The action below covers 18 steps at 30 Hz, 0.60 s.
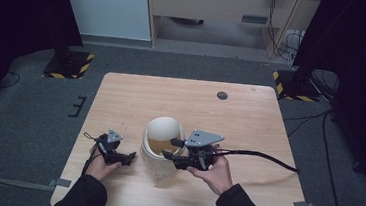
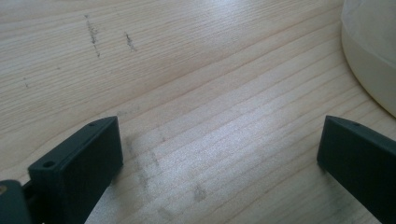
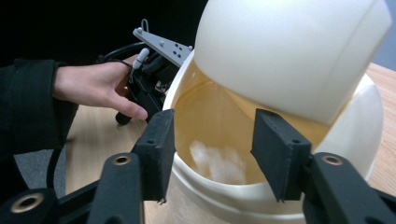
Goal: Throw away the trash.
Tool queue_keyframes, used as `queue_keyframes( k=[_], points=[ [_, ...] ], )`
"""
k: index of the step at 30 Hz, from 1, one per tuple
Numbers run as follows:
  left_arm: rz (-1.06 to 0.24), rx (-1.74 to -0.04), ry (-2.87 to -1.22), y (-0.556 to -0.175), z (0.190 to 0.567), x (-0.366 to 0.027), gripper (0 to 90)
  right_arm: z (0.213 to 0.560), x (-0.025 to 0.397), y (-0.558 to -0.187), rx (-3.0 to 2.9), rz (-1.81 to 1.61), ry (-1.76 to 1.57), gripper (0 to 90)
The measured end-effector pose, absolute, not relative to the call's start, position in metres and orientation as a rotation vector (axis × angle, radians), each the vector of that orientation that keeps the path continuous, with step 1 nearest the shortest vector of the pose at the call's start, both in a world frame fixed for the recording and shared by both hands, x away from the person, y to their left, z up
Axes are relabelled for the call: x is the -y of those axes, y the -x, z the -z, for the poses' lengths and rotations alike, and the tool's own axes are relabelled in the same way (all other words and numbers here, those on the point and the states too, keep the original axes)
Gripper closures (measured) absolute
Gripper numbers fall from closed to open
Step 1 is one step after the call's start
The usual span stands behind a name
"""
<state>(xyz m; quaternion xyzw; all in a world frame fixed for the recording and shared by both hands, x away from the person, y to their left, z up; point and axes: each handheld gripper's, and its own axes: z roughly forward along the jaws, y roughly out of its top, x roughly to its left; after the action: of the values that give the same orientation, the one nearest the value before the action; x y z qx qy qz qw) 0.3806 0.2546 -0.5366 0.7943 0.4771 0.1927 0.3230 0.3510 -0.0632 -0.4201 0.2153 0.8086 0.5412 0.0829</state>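
1. While I hold a gripper in each hand, the cream bucket (image 1: 159, 153) stands upright on the wooden surface (image 1: 230, 117), near its front edge and between my two hands.
2. Its lid (image 1: 164, 130) is tilted up over the far side of the rim, leaving the mouth open toward me; the inside wall looks yellowish.
3. My right gripper (image 3: 212, 144) is at the bucket's near rim, its fingers (image 3: 156, 151) spread partway with nothing gripped between them. One finger seems to lie outside the wall and the other over the opening, though I cannot tell whether either touches the rim.
4. My left gripper (image 1: 116, 155) rests low over the surface just left of the bucket, fingers (image 2: 84, 158) wide apart and empty; the bucket's curved side (image 2: 371, 51) lies just beyond the right-hand finger, apart from it.
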Motion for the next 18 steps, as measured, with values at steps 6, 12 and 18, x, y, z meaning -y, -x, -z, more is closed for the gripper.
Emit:
queue_keyframes(
  k=[6, 12, 18],
  points=[
    [-0.506, -1.251, -2.085, -0.381, 0.537, -0.255, 0.0, 0.416, 0.062, -0.347, -2.422, -1.617, -0.634, 43.0],
    [-0.507, -1.251, -2.085, -0.381, 0.537, -0.255, 0.0, 0.406, 0.074, -0.343, -2.368, -1.66, -0.651, 39.7],
    [-0.506, -1.251, -2.087, -0.381, 0.537, -0.255, 0.0, 0.41, 0.11, -0.344, -2.306, -1.627, -0.746, 30.1]
  ],
)
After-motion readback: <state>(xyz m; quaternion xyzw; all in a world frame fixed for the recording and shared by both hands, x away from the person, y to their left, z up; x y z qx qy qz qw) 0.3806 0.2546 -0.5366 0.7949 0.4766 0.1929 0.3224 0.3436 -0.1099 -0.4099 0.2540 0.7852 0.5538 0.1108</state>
